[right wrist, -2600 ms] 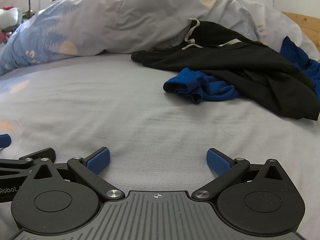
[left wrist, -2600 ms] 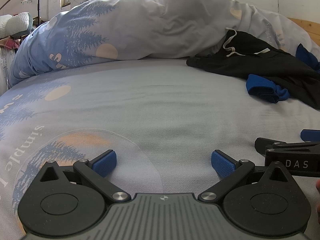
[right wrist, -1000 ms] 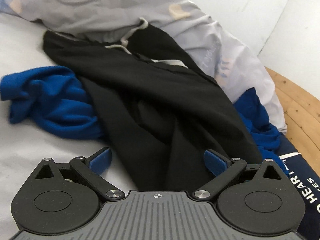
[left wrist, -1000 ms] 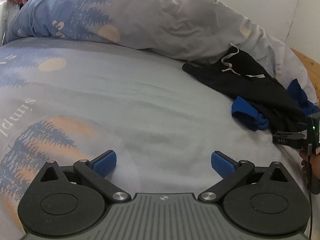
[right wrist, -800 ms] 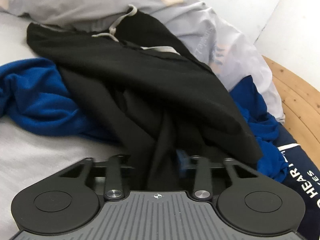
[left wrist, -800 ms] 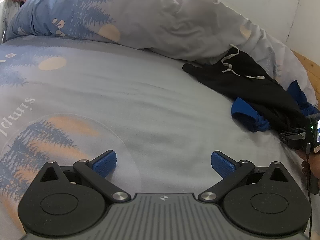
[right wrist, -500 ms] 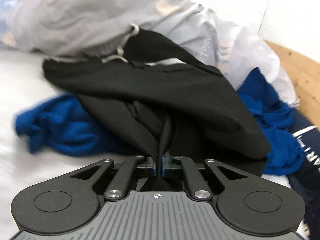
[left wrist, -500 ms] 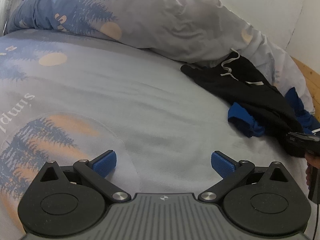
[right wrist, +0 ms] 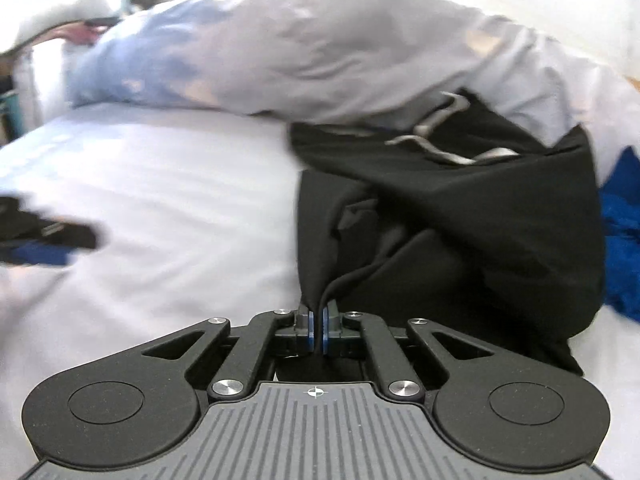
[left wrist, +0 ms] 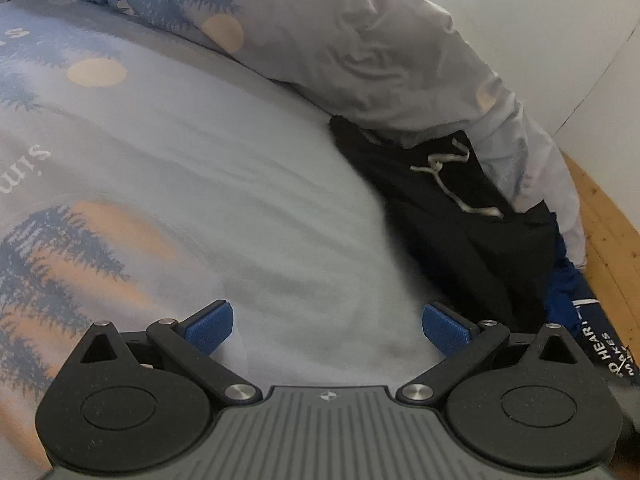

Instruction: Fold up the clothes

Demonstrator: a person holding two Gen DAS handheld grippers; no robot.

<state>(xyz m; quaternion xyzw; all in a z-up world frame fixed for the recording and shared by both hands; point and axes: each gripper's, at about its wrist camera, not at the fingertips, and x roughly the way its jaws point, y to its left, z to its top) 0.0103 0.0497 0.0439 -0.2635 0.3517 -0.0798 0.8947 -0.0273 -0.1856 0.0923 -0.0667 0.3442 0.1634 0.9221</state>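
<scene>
Pinching limp, light black pants (right wrist: 460,216) at a six o'clock fold in the clamped right tool (right wrist: 318,330), left tool (left wrist: 326,326) gaping empty, needing the waistband.

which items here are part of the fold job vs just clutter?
Job:
- black drawstring garment, pinched in the shut right gripper
- blue garment, beside it
- open left gripper, empty

Just there:
- duvet, heaped behind
- printed bedsheet
- wooden bed frame

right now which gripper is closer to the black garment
Right. The right gripper is shut on the black garment's edge; the left gripper is open over bare sheet beside it.
</scene>
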